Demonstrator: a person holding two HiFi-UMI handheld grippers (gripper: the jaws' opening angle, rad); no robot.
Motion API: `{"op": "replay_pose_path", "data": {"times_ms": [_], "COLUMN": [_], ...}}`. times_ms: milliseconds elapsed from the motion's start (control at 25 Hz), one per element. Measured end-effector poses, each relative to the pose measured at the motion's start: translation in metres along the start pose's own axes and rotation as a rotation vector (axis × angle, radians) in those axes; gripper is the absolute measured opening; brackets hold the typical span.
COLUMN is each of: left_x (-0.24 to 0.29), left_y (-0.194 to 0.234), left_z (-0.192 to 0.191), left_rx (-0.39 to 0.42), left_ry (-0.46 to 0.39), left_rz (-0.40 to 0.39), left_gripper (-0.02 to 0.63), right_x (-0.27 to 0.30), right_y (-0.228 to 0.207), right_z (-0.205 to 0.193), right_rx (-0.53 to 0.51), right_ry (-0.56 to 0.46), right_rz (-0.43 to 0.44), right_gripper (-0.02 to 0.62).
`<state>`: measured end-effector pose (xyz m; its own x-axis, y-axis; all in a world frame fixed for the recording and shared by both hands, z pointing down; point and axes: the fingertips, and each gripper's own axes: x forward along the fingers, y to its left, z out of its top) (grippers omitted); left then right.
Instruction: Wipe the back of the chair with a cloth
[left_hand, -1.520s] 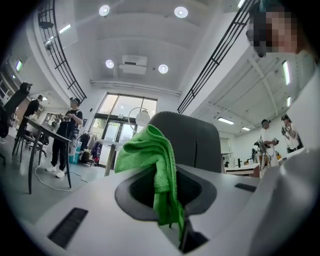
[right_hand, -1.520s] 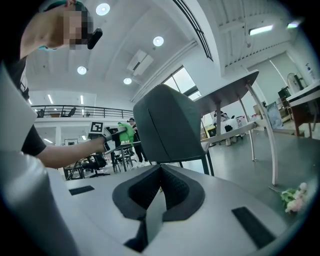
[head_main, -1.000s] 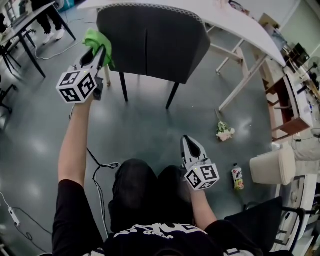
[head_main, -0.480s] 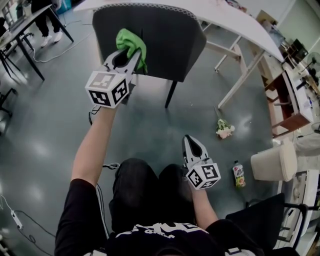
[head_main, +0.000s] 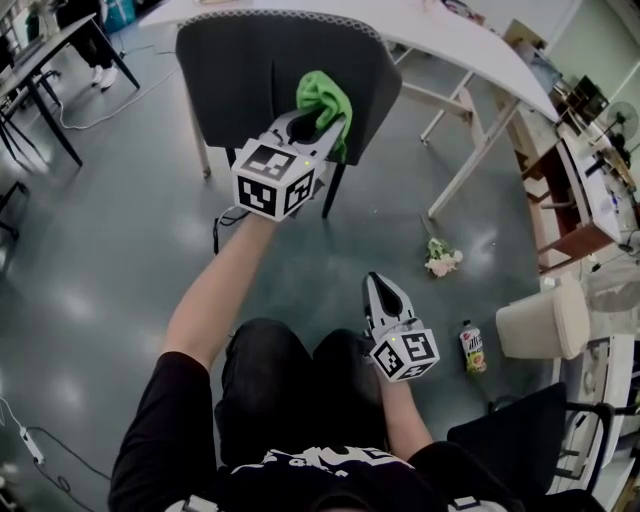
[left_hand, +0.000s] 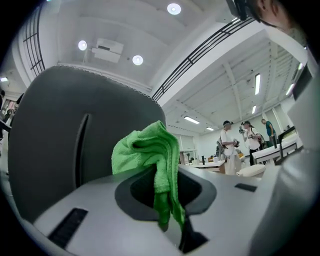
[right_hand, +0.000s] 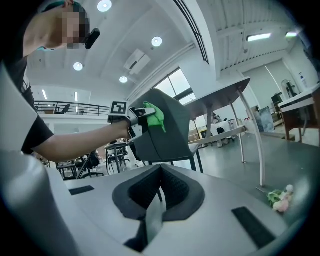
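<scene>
A dark grey chair (head_main: 250, 70) stands with its back toward me, tucked under a white table (head_main: 470, 50). My left gripper (head_main: 320, 128) is shut on a bright green cloth (head_main: 323, 100), which lies against the right part of the chair back. In the left gripper view the green cloth (left_hand: 150, 155) bunches out of the shut jaws, right in front of the grey chair back (left_hand: 60, 135). My right gripper (head_main: 382, 290) hangs low near my lap, shut and holding nothing. The right gripper view shows the chair (right_hand: 167, 132) and the cloth (right_hand: 154, 115) from afar.
A small bunch of flowers (head_main: 438, 258) and a bottle (head_main: 472, 350) lie on the grey floor at the right. A cream stool (head_main: 540, 325) and a wooden shelf (head_main: 580, 210) stand at the right. Dark desks (head_main: 40, 60) and cables are at the left.
My left gripper has swept the green cloth from the chair's left edge across the back to its right part. The right gripper has stayed in place.
</scene>
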<state>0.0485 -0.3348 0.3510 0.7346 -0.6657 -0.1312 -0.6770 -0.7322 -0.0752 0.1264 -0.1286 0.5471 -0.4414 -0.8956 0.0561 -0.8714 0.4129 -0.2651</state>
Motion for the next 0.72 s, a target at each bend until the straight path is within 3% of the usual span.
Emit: {"op": "replay_pose_path", "data": {"times_ms": [160,280,520,720], "left_x": [0.001,-0.01,-0.059,-0.11], "left_y": [-0.017,-0.014,0.025,0.073], "left_z": [-0.004,-0.002,0.002,-0.008], "left_rx": [0.009,0.018,0.007,0.007], "left_ry": [0.001,-0.005,-0.031,-0.005], "left_rz": [-0.035,-0.016,0.105,0.233], "left_gripper": [0.069,0.069,0.069,0.069], "right_x": [-0.003,-0.002,0.002,0.002], "right_y": [-0.004,-0.005,0.003,0.007], "right_z": [0.002,0.001,0.0,0.0], "right_rx": [-0.001,0.001,-0.002,0.003], "right_ry": [-0.008,-0.009,-0.007,-0.003], "right_rz": [-0.005,-0.003,0.032,0.044], "right_gripper": [-0.003,-0.003,-0.003,-0.003]}}
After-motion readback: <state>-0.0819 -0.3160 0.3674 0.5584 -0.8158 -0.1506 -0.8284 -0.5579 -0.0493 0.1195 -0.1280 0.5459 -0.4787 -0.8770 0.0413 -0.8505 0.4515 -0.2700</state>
